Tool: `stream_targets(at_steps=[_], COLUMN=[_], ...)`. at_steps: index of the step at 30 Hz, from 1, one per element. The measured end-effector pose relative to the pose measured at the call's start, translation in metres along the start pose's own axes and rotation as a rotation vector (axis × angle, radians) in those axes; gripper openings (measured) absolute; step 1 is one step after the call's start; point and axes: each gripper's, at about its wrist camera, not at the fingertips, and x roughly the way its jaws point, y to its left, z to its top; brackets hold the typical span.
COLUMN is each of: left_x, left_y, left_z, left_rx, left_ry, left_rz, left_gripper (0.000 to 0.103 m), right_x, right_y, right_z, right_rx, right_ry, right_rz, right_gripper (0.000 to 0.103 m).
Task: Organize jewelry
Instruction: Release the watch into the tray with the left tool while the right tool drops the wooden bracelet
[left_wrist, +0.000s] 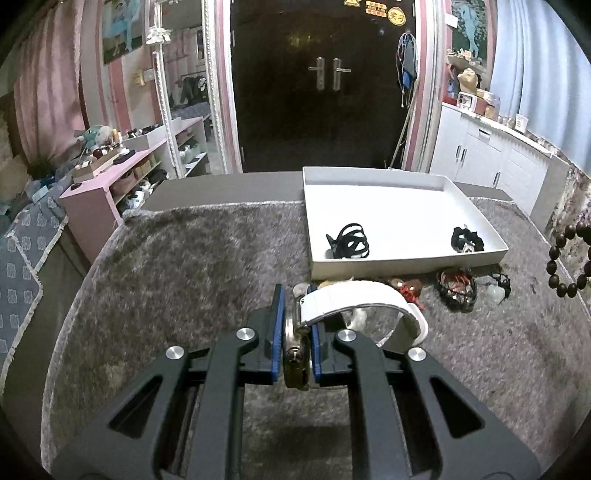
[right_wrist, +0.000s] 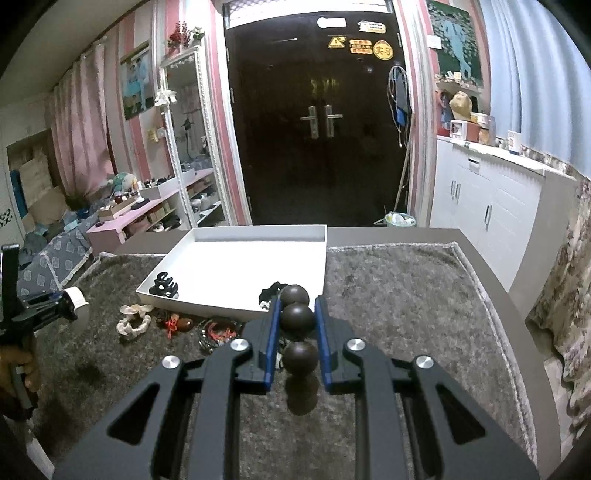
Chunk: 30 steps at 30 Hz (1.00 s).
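- The left gripper has its jaws drawn narrow, clamped on a watch: the blue pads press the metal case edge-on from both sides.
- The watch's white strap loops out to the right of the jaws and hangs clear above the grey rug.
- The right gripper has its jaws narrow too, pinching a string of dark round beads; three beads sit stacked between the pads and a fourth hangs below, blurred.
- In the left wrist view the rest of that bead loop shows at the right edge, cut off by the frame.
- A white tray lies on the rug beyond both grippers. Inside, near its front wall, sit a black hair claw and a black scrunchie-like piece.
- Just in front of the tray, on the rug, lies a row of small items: a pale shell bracelet, a brown-and-red piece and a tangle of red and dark cords; their details are hard to make out.
- The watch face is hidden by the pads.
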Motion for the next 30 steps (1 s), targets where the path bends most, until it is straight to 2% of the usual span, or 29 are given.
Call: stream_targets(at_steps=[7, 16, 25, 30], left_x=[0.016, 0.083, 0.16, 0.198], left_y=[-0.014, -0.054, -0.086, -0.088], left_z=[0.031, 0.076, 0.105, 0.112], left_rx=[0.027, 0.051, 0.045, 0.046], left_ry=[-0.022, 0.004, 0.079, 0.138], left_rz=[-0.013, -0.014, -0.02, -0.006], left_gripper=[0.01, 0.01, 0.01, 0.01], right_x=[0.025, 0.097, 0.188, 0.23], right_y=[0.011, 0.034, 0.039, 0.021], right_z=[0.021, 0.049, 0.073, 0.074], right_rx=[-0.019, -0.01, 0.041, 0.081], right_ry=[0.001, 0.04, 0.094, 0.16], right_rz=[0.04, 0.105, 0.159, 0.132], right_gripper=[0.018, 0.018, 0.018, 0.018])
